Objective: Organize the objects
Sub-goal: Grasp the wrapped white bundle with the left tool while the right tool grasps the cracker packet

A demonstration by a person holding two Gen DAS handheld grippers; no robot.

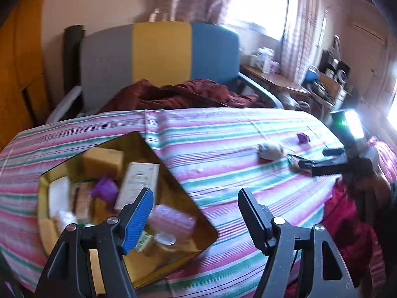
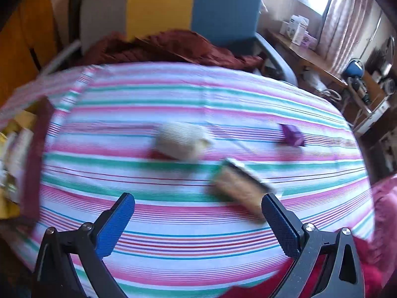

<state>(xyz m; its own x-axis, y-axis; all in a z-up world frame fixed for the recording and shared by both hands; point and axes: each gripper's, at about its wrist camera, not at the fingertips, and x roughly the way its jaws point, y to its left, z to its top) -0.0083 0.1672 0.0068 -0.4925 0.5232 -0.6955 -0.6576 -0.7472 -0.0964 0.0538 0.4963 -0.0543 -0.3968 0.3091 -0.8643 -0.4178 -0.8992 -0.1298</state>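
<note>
So I've got both tools over the striped tablecloth (image 2: 188, 238) right now, and there's plenty of bare cloth in the middle to move around in. My left gripper (image 1: 196, 206) is spread wide with nothing in it, hanging over the near corner of the open cardboard box (image 1: 198, 226), which sits on the left side of the table and is already stuffed with a yellow block (image 1: 103, 161), a white carton (image 1: 139, 183), a purple scrap (image 1: 104, 188) and some clear plastic bits I can't make out. My right gripper (image 2: 198, 211) is wide open too, empty, hovering above the cloth. Just ahead of its right finger lies a tan brush-like thing with a dark edge (image 2: 238, 186), blurry, and beyond that a cream knitted lump (image 2: 181, 142) and a small purple wrapped piece (image 2: 292, 135), all well apart from each other. Far edge of the table butts up near a grey-yellow-blue chair (image 1: 161, 52) with a maroon cloth (image 1: 178, 94) heaped on it. The right side is tight: a cluttered wooden desk (image 1: 278, 79).
</note>
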